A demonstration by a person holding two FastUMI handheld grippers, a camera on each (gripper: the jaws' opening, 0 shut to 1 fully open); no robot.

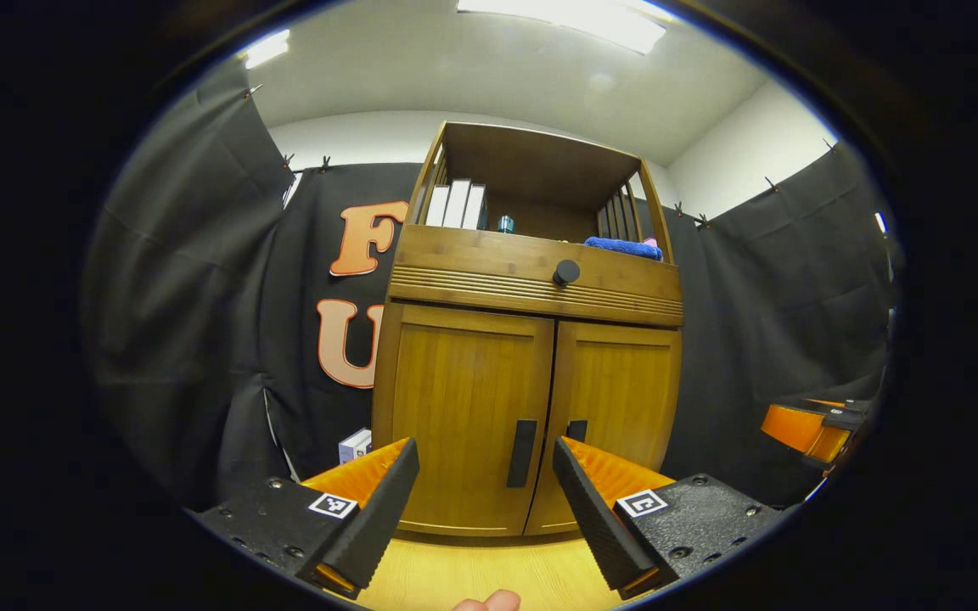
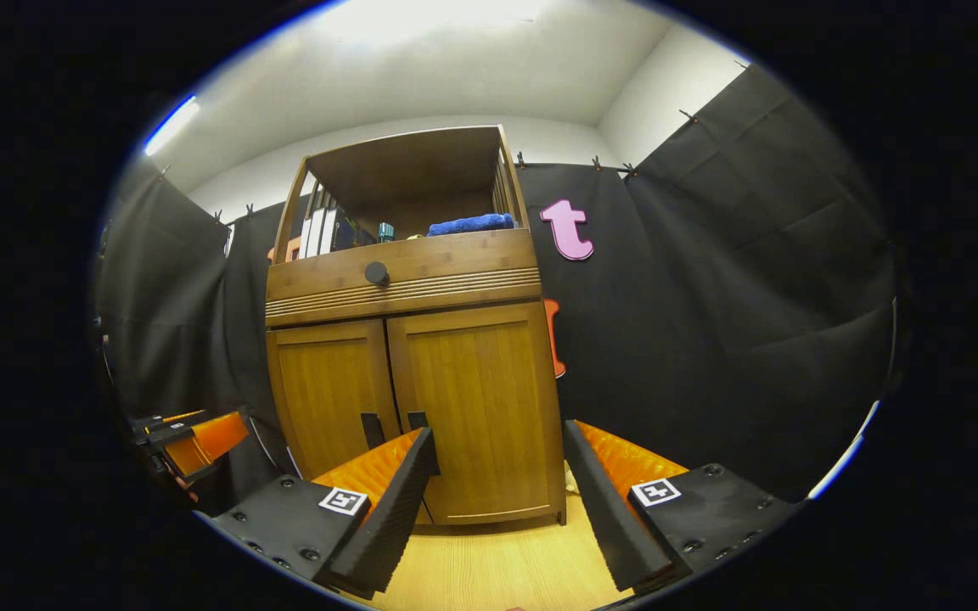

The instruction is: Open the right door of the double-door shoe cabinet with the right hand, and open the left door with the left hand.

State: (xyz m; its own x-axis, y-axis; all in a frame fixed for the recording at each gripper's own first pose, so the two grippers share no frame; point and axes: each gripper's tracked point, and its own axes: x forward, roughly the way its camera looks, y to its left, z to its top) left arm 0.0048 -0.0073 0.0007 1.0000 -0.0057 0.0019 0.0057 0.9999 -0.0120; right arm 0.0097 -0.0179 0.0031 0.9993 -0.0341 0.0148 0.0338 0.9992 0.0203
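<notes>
Nearest the lens in the left gripper view, the left gripper is holding its two fingers wide apart over the pale wooden floor, gripping nothing, and a fingertip is peeking in at the bottom edge. Beyond it, the brown bamboo double-door shoe cabinet is standing against the black cloth wall, both doors closed: the left door is carrying a dark vertical handle just beside the centre seam, and the right door is showing only the top of its own handle above a finger. Above the doors, a drawer front with a round black knob is sitting under an open shelf that is holding upright white binders at the left, a small teal can in the middle and a folded blue towel at the right. A small white box is lying on the floor at the cabinet's left foot. In the right gripper view, the right gripper is likewise standing wide and empty, well apart from the cabinet, with bare floor lying between them.
</notes>
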